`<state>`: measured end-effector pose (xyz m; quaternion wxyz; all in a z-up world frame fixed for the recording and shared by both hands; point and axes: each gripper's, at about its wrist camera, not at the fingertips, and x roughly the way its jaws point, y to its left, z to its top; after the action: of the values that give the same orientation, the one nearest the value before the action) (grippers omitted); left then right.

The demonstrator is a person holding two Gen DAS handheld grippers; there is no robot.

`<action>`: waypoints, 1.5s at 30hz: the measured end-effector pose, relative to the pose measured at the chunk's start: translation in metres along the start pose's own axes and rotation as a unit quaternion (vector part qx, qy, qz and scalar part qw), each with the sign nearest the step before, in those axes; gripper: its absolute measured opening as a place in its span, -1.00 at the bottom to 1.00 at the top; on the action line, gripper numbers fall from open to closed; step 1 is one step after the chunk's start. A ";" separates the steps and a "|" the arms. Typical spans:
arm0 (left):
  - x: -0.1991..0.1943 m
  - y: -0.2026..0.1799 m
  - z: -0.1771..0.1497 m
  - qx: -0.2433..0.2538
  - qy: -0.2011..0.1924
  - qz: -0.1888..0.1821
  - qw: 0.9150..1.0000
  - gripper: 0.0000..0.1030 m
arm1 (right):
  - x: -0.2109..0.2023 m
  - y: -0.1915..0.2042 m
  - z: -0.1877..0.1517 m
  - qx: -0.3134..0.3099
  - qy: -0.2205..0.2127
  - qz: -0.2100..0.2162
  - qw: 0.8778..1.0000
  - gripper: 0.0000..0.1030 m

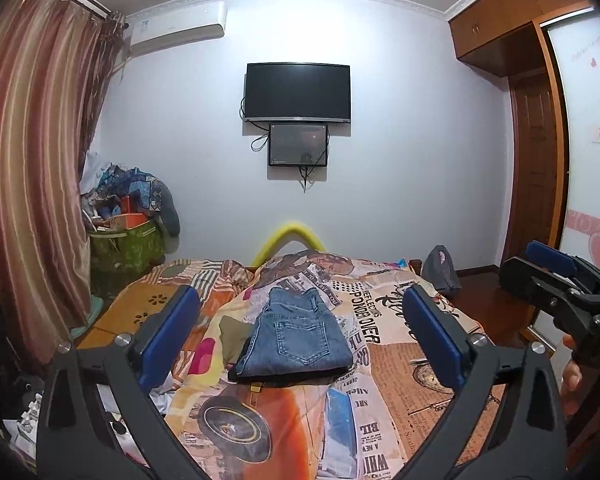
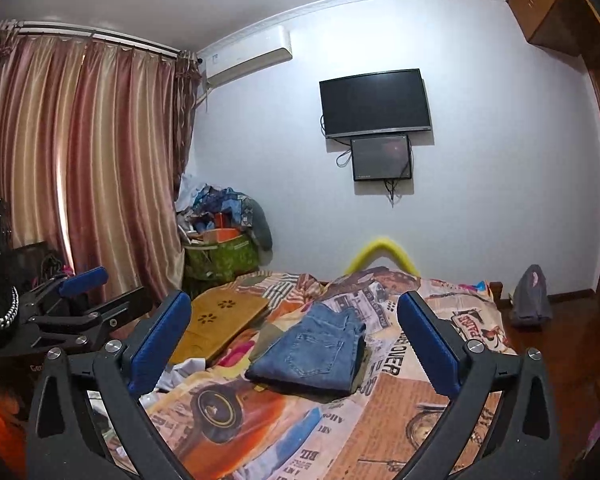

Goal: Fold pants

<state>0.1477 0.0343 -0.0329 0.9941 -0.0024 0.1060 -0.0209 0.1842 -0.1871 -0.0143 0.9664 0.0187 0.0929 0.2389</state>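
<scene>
Jeans [image 1: 296,336] folded on the bed [image 1: 412,392]; both tools clear.
We keep the left tool [image 1: 300,344] and right tool [image 2: 296,348] spread and empty, only pressing stray edges flat.

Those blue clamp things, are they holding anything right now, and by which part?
Nothing is held. The left gripper and right gripper both stand open and empty, back from the folded jeans, which lie untouched on the bedspread.
</scene>
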 end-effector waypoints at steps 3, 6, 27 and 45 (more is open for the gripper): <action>0.002 0.000 -0.001 0.000 0.002 -0.001 1.000 0.99 | -0.001 0.000 0.000 0.000 0.001 0.000 1.000 0.99; 0.003 0.001 -0.001 -0.001 0.003 -0.001 1.000 0.99 | -0.001 -0.001 0.001 0.002 0.003 0.000 1.000 0.99; 0.009 0.003 -0.006 0.004 0.009 -0.011 1.000 0.99 | -0.002 -0.005 0.001 0.009 0.009 -0.007 1.000 0.99; 0.018 0.008 -0.009 -0.001 0.019 -0.025 1.000 0.99 | 0.003 -0.005 -0.002 0.008 0.019 -0.009 1.000 0.99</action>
<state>0.1634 0.0418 -0.0451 0.9911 -0.0054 0.1251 -0.0457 0.1894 -0.1904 -0.0170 0.9665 0.0207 0.1131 0.2296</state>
